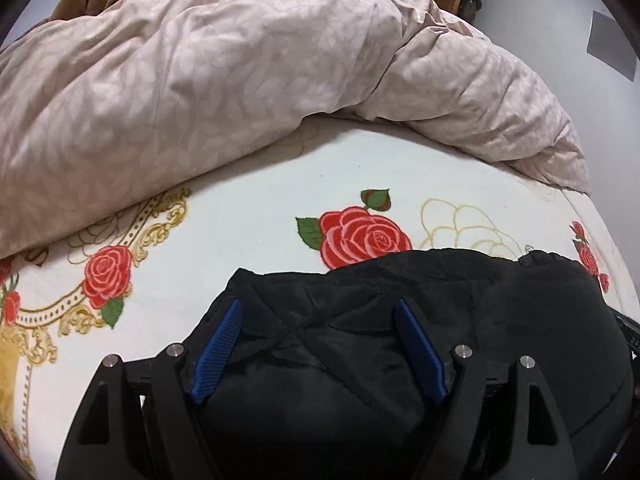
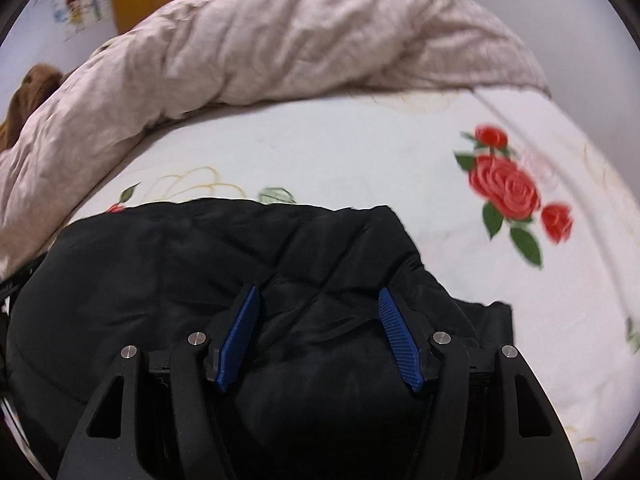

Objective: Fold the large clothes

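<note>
The black jacket (image 1: 400,320) lies on the bed sheet (image 1: 260,208), white w/ red roses, at the near edge of the bed, just under both tongs. In the left wrist view the left gripper (image 1: 320,308) has its 2 blue pads (image 1: 222,344) spread wide; the quilted cloth fills the space between and below them, but the pads do not press it. The jacket's left edge is just beside the left pad. In the right wrist view the right gripper (image 2: 316,296) is also spread, jacket fabric between the 2 pads, not pinched; the right corner of the jacket is near the right pad. Behind the jacket, well apart, a beige duvet (image 1: 200,80) is heaped across the bed. This view is a bit blurred.
</note>
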A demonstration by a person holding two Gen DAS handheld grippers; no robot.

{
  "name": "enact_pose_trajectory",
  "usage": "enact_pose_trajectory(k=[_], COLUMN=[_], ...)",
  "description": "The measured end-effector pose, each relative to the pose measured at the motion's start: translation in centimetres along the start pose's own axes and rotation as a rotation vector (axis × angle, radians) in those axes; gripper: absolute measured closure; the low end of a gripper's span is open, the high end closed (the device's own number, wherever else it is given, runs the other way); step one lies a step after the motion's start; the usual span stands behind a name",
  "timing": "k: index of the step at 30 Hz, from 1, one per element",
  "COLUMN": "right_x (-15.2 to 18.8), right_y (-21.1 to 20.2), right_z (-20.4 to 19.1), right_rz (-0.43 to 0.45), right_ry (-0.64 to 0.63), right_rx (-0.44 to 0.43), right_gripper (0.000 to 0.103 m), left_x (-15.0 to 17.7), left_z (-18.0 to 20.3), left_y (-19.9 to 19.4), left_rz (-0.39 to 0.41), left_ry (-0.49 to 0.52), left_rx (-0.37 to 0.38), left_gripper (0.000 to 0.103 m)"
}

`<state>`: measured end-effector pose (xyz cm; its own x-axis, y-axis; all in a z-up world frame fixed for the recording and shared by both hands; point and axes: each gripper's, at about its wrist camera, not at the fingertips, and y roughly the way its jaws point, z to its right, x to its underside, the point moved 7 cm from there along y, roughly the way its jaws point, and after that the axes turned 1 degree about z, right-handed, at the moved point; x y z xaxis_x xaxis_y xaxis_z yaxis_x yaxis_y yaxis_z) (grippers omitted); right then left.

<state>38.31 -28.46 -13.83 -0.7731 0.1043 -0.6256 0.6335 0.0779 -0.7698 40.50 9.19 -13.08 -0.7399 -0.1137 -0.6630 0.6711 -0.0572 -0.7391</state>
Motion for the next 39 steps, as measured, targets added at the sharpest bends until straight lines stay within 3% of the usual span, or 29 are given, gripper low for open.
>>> enact_pose_trajectory(k=[4, 7, 12, 15, 19, 21, 24, 30, 39], right_x=[-0.1, -0.8, -2.4, -2.3, -1.4, -0.8, -0.4, -0.3, -0.5], right_y=[1.1, -0.6, -5.5, -4.3, -1.9, -0.6, 0.6, 1.6, -4.0], right_z=[0.0, -0.1, -1.8, -2.5, -1.1, -0.1, 0.8, 0.6, 0.3], right_rz=[-0.018, -0.02, 0.098, 0.058, 0.0, -0.021, -0.038, -0.031, 0.034], right_ry=[-0.024, -0.027, -0.015, -0.034, -0.021, -0.031, 0.001, -0.006, -0.008], right_rx=[0.052, 0.064, -0.032, -0.037, -0.006, 0.025, 0.003, 0.019, 0.006], right_gripper=[0.042, 0.042, 0.042, 0.042, 0.042, 0.042, 0.042, 0.042, 0.042], left_x=[-0.2, -1.0, -2.2, -1.7, -0.3, 0.6, 1.0, 1.5, 0.8], left_z=[0.5, 0.8, 5.8, 10.7, 14.8, 15.6, 15.7, 15.7, 14.1], left_y=[0.7, -1.5, -5.8, -4.9, -2.1, -0.2, 1.4, 1.7, -2.2], left_rz=[-0.021, -0.007, 0.068, 0.029, -0.051, -0.083, -0.104, -0.115, -0.079], left_ry=[0.017, 0.02, 0.056, 0.115, 0.147, 0.177, 0.158, 0.159, 0.165], left_rx=[-0.037, -0.032, 0.107, 0.181, 0.222, 0.188, 0.182, 0.162, 0.102], left_gripper=[0.022, 0.025, 0.025, 0.025, 0.025, 0.024, 0.023, 0.022, 0.023])
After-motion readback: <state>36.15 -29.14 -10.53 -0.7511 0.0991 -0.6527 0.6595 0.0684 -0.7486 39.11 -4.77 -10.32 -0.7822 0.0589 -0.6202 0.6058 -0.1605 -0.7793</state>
